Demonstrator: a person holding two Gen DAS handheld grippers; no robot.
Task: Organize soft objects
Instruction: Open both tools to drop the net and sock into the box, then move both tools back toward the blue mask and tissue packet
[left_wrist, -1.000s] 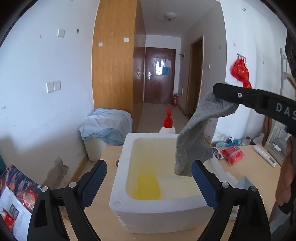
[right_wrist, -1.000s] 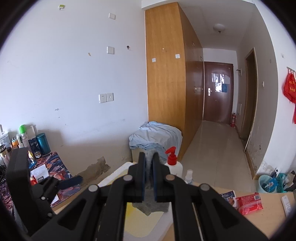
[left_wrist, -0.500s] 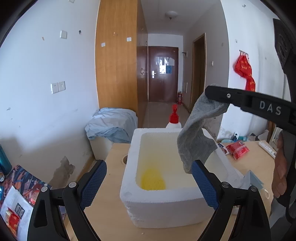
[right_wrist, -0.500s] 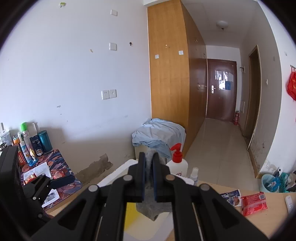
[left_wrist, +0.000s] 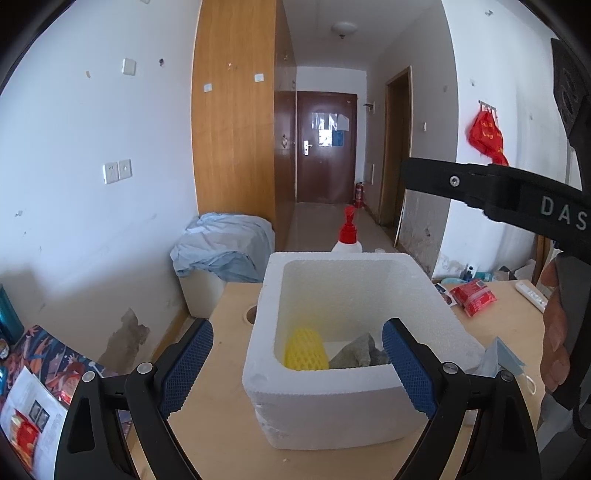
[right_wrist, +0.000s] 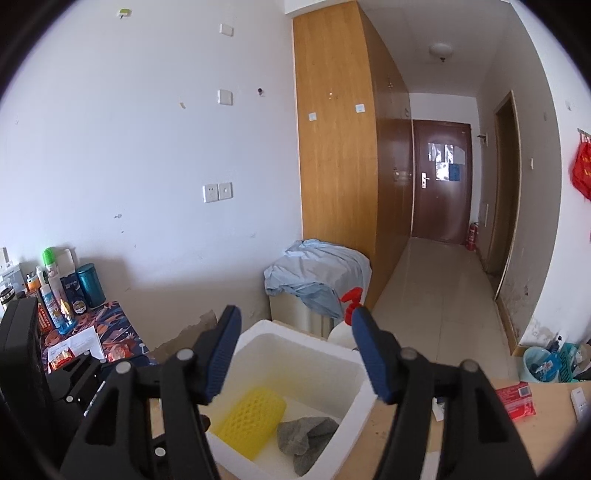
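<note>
A white foam box (left_wrist: 354, 400) stands on the wooden table. Inside it lie a yellow foam net sleeve (left_wrist: 306, 350) and a crumpled grey sock (left_wrist: 360, 355). Both also show in the right wrist view, the sleeve (right_wrist: 253, 421) left of the sock (right_wrist: 306, 437), within the box (right_wrist: 352, 398). My left gripper (left_wrist: 297, 369) is open and empty, in front of the box. My right gripper (right_wrist: 295, 354) is open and empty, held above the box; its arm crosses the upper right of the left wrist view.
A red-capped pump bottle (left_wrist: 347, 236) stands behind the box. A red packet (left_wrist: 472, 297), a white remote (left_wrist: 532, 297) and a blue face mask (left_wrist: 506, 360) lie on the table to the right. A side table with bottles (right_wrist: 66, 295) is at left.
My right gripper opened and let go of the grey sock, which dropped into the foam box beside the yellow sleeve. The left gripper drew back slightly.
</note>
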